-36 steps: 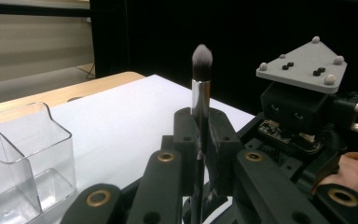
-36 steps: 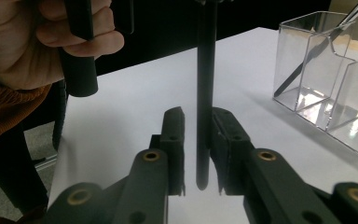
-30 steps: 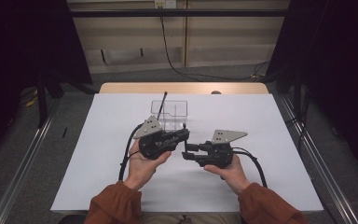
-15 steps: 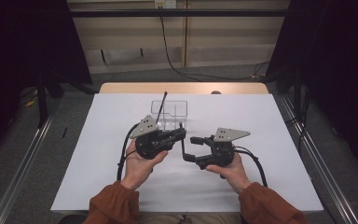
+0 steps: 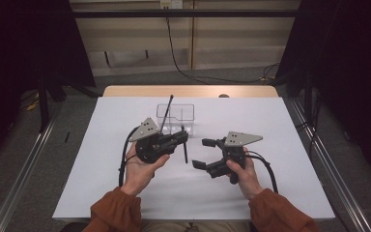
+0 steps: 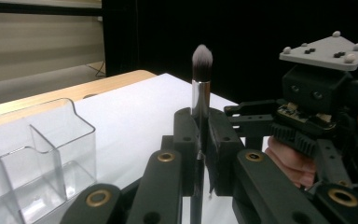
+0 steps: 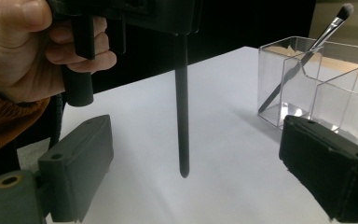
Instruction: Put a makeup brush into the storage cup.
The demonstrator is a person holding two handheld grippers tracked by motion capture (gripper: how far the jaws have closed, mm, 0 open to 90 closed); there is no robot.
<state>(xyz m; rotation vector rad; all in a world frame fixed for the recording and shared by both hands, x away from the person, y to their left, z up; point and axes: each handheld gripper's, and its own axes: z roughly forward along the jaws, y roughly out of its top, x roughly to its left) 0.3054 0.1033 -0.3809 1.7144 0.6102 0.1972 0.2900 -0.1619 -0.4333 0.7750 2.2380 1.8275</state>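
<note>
On the white table (image 5: pixel 125 193), a clear organizer (image 5: pixel 176 116).

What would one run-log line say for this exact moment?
left gripper: shut on makeup brush | right gripper: jaws just opening, nothing between | clear organizer: holds second brush

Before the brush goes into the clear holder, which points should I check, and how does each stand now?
1. Left claw shut on the makeup brush: ok.
2. Right claw has just been opening, nothing between its jaws, apart from the handle: ok.
3. Brush upright, bristles up, handle tip above the white table cover: ok.
4. Clear organizer has a free compartment: ok.
5. Thin brush leans in one compartment, out of the way: ok.
6. Organizer fixed against sliding: cannot tell.
</note>
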